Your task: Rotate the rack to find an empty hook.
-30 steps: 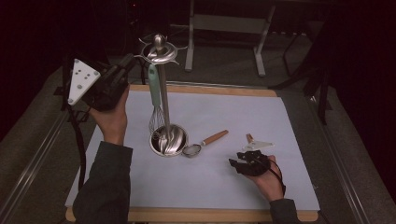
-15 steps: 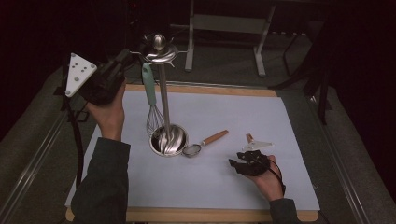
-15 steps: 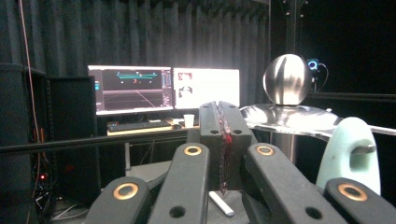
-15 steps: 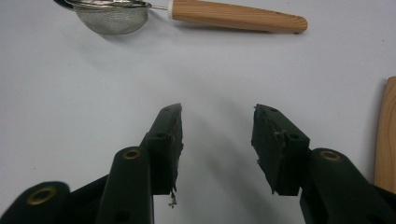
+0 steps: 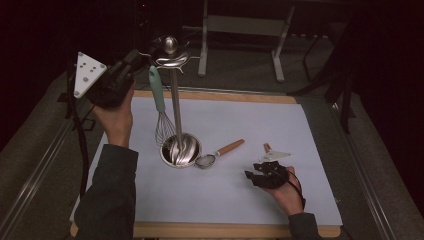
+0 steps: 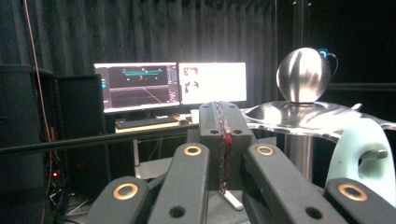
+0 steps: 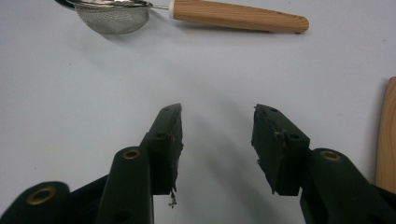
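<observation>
Left gripper held high beside the top disc of the utensil stand, jaws pressed flat together with nothing between them. The whisk hangs from the disc's rim just off the jaw tips, on the side toward the stand's pole; its pale green handle runs straight down, wire head low, close above the stand's round base. In the left gripper view the handle's hanging loop sits at the right of the closed jaws, right under the disc edge, a hook passing through it. Right gripper rests low on the white mat, jaws about half apart and empty, pointing toward the small strainer with the wooden handle, which lies ahead and crosswise to them; a second wooden-handled tool lies just beside. The whisk is well apart from this gripper; the left hand is by far the nearer. Judged: any move on the whisk must come sideways at the vertical handle.
</observation>
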A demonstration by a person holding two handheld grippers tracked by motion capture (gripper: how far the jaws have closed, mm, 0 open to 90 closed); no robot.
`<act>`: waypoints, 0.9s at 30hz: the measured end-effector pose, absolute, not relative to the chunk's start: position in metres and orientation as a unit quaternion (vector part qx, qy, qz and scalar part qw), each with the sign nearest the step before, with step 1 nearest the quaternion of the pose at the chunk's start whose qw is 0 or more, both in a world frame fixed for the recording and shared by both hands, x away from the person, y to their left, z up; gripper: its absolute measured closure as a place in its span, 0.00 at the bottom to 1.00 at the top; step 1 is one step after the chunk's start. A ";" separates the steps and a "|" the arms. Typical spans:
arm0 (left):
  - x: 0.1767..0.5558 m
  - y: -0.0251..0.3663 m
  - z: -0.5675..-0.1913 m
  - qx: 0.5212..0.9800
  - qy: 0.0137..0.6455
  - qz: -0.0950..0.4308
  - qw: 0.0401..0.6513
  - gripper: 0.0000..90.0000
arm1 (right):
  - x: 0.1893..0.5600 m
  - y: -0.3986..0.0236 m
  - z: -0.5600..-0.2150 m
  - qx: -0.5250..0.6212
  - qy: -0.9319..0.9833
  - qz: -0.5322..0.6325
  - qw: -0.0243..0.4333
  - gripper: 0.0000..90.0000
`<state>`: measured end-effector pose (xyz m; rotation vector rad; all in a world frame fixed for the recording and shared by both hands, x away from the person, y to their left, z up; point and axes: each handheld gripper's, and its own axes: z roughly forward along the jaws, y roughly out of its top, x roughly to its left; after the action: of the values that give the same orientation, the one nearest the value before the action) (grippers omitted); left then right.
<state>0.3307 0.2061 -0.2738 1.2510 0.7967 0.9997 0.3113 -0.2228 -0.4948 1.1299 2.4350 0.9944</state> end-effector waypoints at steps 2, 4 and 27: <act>0.333 0.206 -0.274 0.544 0.350 0.433 0.627 0.99 | 0.311 -0.223 -0.495 0.391 0.842 0.344 0.139 0.59; 0.335 0.205 -0.273 0.542 0.353 0.433 0.628 0.99 | 0.311 -0.223 -0.495 0.390 0.843 0.343 0.139 0.59; 0.314 0.232 -0.304 0.598 0.359 0.413 0.586 0.96 | 0.312 -0.225 -0.496 0.394 0.842 0.341 0.137 0.58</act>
<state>0.3142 0.2322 -0.3036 1.3945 0.8376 0.9623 0.3120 -0.2249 -0.4956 1.1404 2.4375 0.9861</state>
